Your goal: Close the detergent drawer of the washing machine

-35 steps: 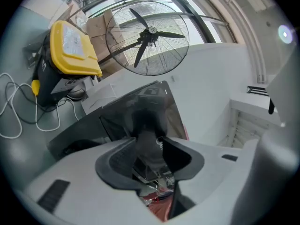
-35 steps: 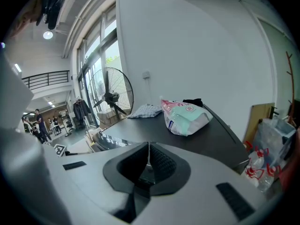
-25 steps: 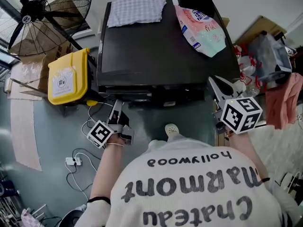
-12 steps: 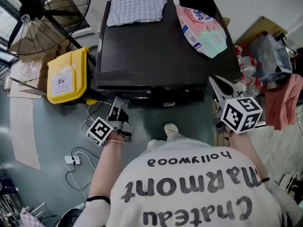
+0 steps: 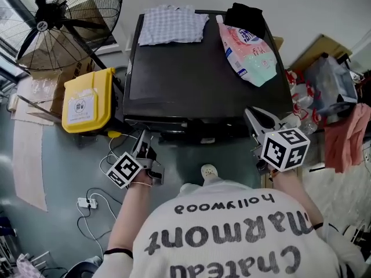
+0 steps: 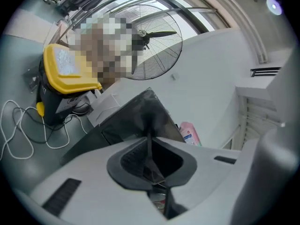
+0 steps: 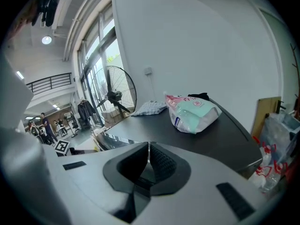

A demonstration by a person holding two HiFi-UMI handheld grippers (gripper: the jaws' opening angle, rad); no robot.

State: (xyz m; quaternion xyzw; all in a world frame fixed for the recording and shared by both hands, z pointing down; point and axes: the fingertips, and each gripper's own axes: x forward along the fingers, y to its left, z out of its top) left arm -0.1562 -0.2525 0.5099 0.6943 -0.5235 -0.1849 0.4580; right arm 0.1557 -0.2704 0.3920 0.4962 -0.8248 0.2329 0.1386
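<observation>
Washing machine (image 5: 197, 74): black, seen top-down in head view, with a detergent bag (image 5: 248, 45) and a checked cloth (image 5: 172, 25) lying on its lid. Detergent drawer (image 5: 145, 122): left end of the front panel, seen edge-on only; looks flush, can't confirm. Left gripper (image 5: 142, 139): just in front of that drawer end, jaws closing, pads almost together, nothing between them; can't tell if it touches the panel. Right gripper (image 5: 250, 116): at the front right corner, jaws together, empty.

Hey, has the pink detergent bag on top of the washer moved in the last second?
No. The detergent bag still lies at the back right of the washer top, beside the black cloth.
</observation>
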